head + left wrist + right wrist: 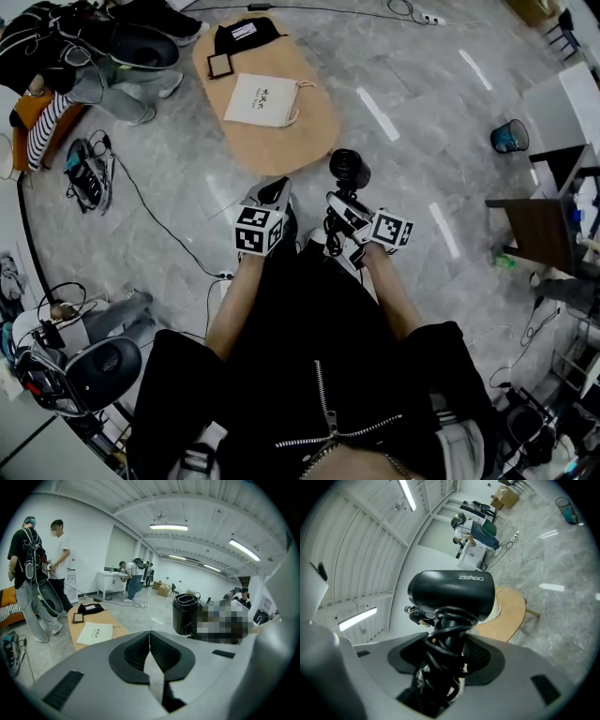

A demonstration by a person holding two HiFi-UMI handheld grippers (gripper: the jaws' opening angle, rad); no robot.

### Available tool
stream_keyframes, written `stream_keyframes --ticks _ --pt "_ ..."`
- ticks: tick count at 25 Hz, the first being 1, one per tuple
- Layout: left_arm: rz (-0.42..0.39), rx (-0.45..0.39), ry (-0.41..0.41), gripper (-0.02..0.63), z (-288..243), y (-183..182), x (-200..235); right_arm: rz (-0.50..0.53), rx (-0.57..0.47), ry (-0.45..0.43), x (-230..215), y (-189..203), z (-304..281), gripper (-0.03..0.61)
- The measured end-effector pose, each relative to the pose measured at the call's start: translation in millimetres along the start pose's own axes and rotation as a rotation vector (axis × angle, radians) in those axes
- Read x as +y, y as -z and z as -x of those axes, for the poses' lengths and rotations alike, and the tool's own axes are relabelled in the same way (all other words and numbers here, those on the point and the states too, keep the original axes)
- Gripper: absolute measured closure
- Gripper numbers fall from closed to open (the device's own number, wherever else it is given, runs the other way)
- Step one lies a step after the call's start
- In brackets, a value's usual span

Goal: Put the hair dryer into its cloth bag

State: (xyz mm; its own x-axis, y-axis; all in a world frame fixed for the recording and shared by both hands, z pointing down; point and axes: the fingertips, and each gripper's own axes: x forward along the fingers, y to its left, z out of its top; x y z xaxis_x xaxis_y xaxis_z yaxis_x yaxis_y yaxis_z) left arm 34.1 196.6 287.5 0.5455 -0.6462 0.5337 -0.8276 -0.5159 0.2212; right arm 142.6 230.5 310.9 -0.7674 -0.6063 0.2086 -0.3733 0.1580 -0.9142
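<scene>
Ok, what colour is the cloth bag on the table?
The cloth bag is off-white, clearest in the head view.

My right gripper (pixel 450 656) is pale grey with black ribbed pads, and the hair dryer (pixel 452 595) and its cord (pixel 445 634) are glossy black; the left gripper (pixel 150 637) wears the same grey and black. Both carry cubes (pixel 258 230) of black-and-white squares. Farther off, the cloth bag (pixel 262 99) is cream with small dark print, the table (pixel 291 141) tan, the floor (pixel 403 84) veined grey, and a bin (pixel 510 138) at the right teal.
</scene>
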Motion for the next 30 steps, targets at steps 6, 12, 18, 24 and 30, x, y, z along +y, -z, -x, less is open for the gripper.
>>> stream_keyframes --ticks 6,12,18,24,30 --pt "0.016 -0.010 0.002 0.598 -5.5 -1.8 10.3 0.009 0.028 0.005 -1.9 0.9 -11.3 0.344" --pt "0.036 -0.014 0.008 0.598 -23.1 -11.9 31.6 0.014 0.033 0.014 -4.6 -16.7 -32.8 0.344" --pt "0.035 -0.011 0.024 0.598 -54.0 -28.3 58.3 0.023 0.034 0.033 -14.9 -44.0 -63.8 0.344" --pt "0.051 -0.016 0.032 0.598 -83.9 -55.0 91.6 0.025 0.038 0.050 -18.0 -77.1 -98.0 0.344" --pt "0.055 -0.002 0.047 0.598 -112.0 -73.3 122.9 0.014 0.027 0.067 -21.8 -109.7 -132.1 0.344"
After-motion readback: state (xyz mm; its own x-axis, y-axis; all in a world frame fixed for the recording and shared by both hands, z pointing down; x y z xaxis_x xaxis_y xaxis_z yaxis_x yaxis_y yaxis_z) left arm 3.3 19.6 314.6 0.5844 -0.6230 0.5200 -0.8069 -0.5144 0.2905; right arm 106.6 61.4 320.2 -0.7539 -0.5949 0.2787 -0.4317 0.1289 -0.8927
